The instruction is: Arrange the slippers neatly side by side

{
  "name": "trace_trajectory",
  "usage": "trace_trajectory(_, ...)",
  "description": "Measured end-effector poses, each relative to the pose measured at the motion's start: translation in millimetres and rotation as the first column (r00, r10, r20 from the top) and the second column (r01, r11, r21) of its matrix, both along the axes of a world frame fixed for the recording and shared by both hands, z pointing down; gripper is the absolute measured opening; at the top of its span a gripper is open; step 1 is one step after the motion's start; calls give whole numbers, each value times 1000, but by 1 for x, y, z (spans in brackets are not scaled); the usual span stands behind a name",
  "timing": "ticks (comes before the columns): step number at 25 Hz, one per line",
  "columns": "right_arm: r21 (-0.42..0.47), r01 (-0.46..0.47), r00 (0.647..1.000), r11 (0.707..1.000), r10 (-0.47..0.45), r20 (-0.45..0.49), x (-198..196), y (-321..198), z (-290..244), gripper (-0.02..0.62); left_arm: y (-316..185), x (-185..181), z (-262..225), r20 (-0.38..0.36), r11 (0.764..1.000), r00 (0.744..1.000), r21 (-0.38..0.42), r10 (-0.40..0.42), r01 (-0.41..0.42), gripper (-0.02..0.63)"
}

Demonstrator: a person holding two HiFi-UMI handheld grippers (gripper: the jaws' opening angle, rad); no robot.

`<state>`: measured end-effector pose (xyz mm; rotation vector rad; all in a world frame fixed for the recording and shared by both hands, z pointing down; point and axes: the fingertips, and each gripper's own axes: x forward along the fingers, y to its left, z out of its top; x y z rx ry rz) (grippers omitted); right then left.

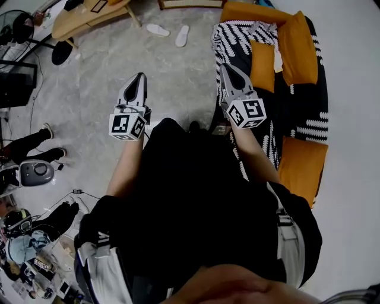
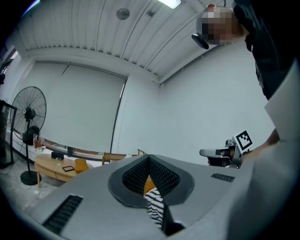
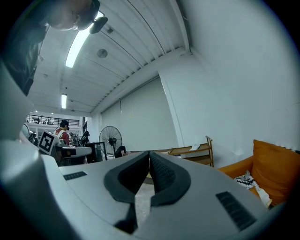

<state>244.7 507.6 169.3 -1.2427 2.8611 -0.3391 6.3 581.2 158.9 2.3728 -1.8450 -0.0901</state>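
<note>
Two white slippers lie apart on the grey floor far ahead: one (image 1: 158, 29) pointing sideways, the other (image 1: 182, 35) angled beside it. My left gripper (image 1: 141, 78) is held level well short of them, jaws shut with nothing between. My right gripper (image 1: 226, 69) is level too, jaws shut and empty, near the edge of the sofa (image 1: 309, 101). In the left gripper view its shut jaws (image 2: 149, 159) fill the lower frame and the right gripper (image 2: 220, 152) shows at the right. The right gripper view shows shut jaws (image 3: 149, 157) and no slippers.
An orange-cushioned sofa with a black-and-white patterned throw (image 1: 237, 37) stands to the right. A wooden table (image 1: 83, 18) sits at the upper left near a standing fan (image 2: 28, 122). Cables, a device (image 1: 35, 173) and a person's legs (image 1: 29, 142) are at the left.
</note>
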Motion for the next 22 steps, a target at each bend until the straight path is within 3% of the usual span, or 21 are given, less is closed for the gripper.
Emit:
trace_trajectory(10,-8,20,1000,1000,-20,-16,-11,-45,16,32,-39,-14,19,-11,999,1000,-45,-2,2,15)
trace_trajectory(15,-12,44,998,999,-45,-46,-34,-91,19,32,-89,-36,26,-107,999,994,-34,-35,32,15)
trace_trajectory(22,1,72,995,997,-72,-63,-70,-174,10,32,-177,-67,25,-112,1000,993,-20,-26,24,14)
